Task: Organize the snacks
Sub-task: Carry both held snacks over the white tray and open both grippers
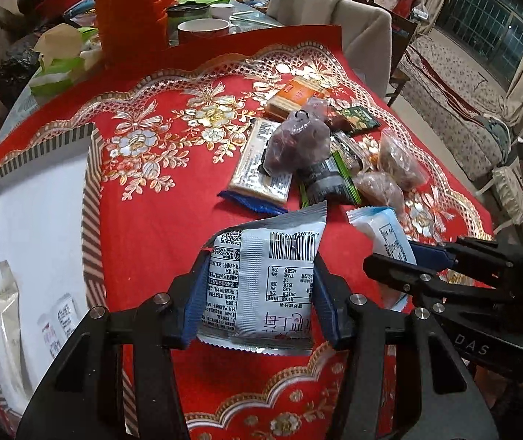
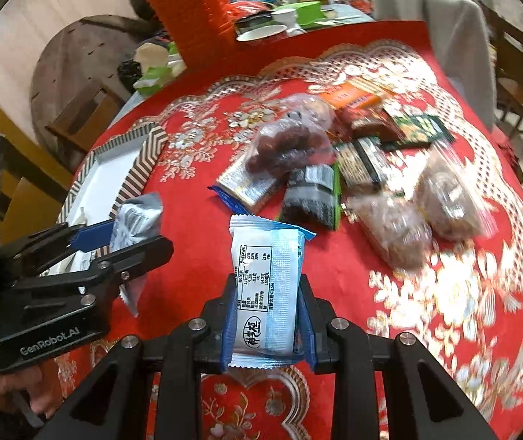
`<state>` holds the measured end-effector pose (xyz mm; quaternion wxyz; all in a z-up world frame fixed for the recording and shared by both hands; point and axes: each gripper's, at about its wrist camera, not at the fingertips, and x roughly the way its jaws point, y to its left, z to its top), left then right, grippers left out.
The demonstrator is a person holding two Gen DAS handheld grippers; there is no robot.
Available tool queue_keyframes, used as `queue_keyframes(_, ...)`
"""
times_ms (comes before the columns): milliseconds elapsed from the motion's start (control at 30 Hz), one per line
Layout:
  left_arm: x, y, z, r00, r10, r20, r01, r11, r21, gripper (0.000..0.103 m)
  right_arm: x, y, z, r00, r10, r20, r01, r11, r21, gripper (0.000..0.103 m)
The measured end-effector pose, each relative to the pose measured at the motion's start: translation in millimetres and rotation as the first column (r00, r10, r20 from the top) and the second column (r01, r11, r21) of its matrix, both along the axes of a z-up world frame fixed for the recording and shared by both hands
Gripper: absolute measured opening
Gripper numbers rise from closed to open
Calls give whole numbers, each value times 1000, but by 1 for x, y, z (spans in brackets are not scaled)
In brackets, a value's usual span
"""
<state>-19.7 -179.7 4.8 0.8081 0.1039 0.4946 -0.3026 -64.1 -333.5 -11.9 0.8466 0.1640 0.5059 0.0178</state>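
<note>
We hold two packets off the bench [image 1: 158, 220] at once; our left tongs [image 1: 259, 293] are clamped on a silver-white snack packet [image 1: 261, 278], its barcode face toward the camera, blue pads [image 1: 194, 311] pressing both its sides; our right tongs [image 2: 266, 311] are closed on a white-and-blue snack packet [image 2: 266, 286], gripped by its long edges; in the left view that second packet sits at about three o'clock from the first. The striped box [image 1: 91, 198] with a white floor lies at nine o'clock in the left view, with a few small packets inside; the heap of loose snacks [image 1: 298, 154], wrapped bars and clear bags of brown pieces, lies at twelve to one o'clock on the red cloth [image 1: 151, 242], well apart from the box.
</note>
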Motion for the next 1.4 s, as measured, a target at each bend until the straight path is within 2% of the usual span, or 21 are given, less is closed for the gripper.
queue_keyframes(367,-14,33,29,995,29,94,-24,999,-45,51,-13,25,12,999,-24,26,24,1000,-12,28)
queue_keyframes(700,2,95,39,982,145,121,-136,988,-78,51,-2,73,27,998,18,63,-16,999,-41,28)
queue_keyframes(900,13,141,32,964,235,124,-229,972,-60,51,16,113,33,995,61,75,-58,997,-46,28)
queue_keyframes(1100,32,186,15,932,351,85,-350,936,-29,51,46,173,41,983,166,84,-161,985,-64,28)
queue_keyframes(1300,39,216,-3,916,391,89,-394,919,9,51,72,224,44,961,265,84,-256,961,-106,28)
queue_keyframes(1400,43,227,-10,910,402,98,-407,913,35,51,83,240,36,955,291,58,-284,954,-98,28)
